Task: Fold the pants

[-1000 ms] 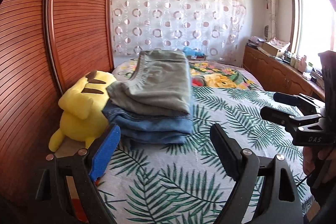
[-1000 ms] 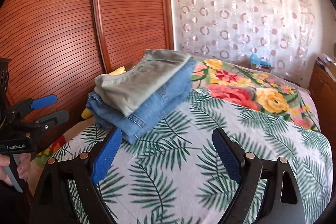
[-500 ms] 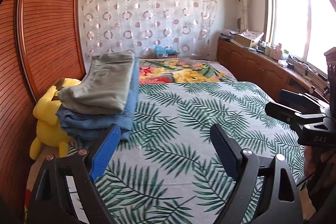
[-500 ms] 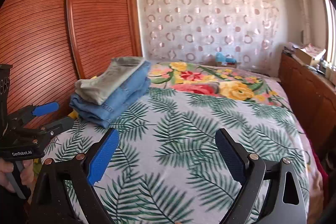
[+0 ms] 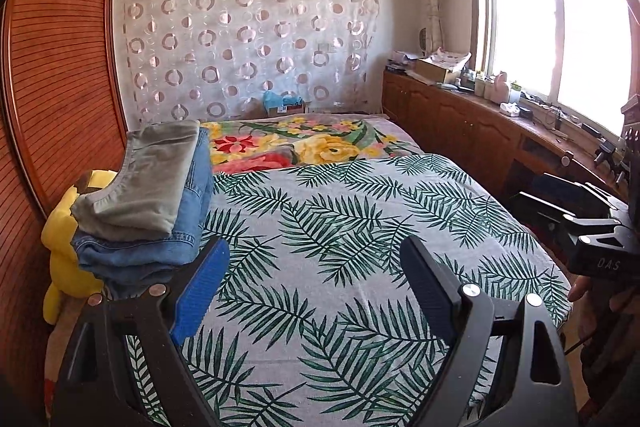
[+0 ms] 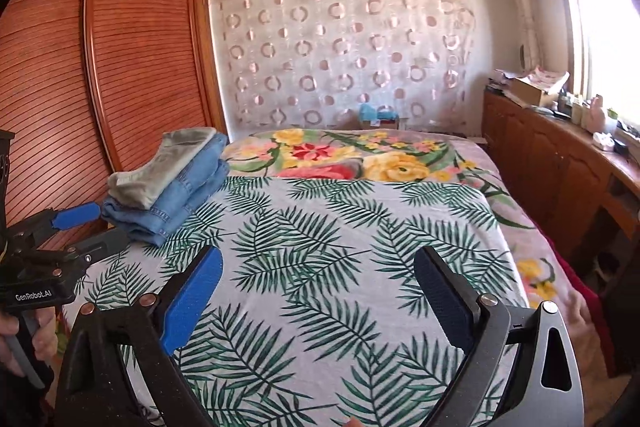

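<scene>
A folded stack lies at the bed's left edge: grey pants [image 5: 152, 183] on top of blue jeans [image 5: 160, 251]. The right wrist view shows the same grey pants [image 6: 160, 167] and jeans [image 6: 188, 187] further off. My left gripper [image 5: 314, 255] is open over the leaf-print sheet [image 5: 360, 219], its left pad just right of the stack, with nothing between its fingers. My right gripper [image 6: 318, 263] hovers over the sheet's middle with its jaws opening and nothing between them. Each gripper shows at the edge of the other's view, held in a hand.
A yellow plush toy [image 5: 60, 227] sits between the stack and the slatted wooden wardrobe [image 5: 52, 87]. A floral blanket [image 5: 312, 143] covers the bed's far end. A cluttered wooden cabinet [image 5: 460, 123] runs under the window along the right.
Both views have swung right and drawn back, so the stack has slid to the left and looks smaller. The right jaws stand slightly wider.
</scene>
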### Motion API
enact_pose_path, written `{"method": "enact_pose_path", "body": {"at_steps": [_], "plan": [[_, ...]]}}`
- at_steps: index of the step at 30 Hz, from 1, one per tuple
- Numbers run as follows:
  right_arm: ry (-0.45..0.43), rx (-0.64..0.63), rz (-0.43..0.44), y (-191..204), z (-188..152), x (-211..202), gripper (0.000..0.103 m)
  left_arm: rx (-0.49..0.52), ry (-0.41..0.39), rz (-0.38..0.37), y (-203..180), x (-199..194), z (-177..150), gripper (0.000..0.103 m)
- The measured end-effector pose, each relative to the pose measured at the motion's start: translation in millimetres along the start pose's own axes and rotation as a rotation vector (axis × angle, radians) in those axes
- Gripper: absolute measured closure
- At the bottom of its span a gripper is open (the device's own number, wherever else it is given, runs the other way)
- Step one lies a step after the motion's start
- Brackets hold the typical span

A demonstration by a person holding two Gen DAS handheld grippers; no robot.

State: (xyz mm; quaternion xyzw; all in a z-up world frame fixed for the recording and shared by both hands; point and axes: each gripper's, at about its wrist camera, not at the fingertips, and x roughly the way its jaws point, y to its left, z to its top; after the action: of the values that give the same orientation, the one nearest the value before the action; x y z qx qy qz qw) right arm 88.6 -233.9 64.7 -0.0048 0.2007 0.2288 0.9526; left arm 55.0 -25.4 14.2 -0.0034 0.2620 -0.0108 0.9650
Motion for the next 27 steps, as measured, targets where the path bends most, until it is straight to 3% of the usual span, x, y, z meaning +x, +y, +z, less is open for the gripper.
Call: {"method": "enact_pose_path", "body": {"at_steps": [13,27], "plan": [[-0.080,0.012,-0.070,28.3,-3.8,-38.0,0.004,0.000,-0.061,0.007,-7.7,-33.9,28.5,0.015],[-0.116,0.000,-0.058,36.5,-10.5,-45.9,0.003,-0.022,-0.111,0.035,7.1,-56.2,38.7,0.015]]}}
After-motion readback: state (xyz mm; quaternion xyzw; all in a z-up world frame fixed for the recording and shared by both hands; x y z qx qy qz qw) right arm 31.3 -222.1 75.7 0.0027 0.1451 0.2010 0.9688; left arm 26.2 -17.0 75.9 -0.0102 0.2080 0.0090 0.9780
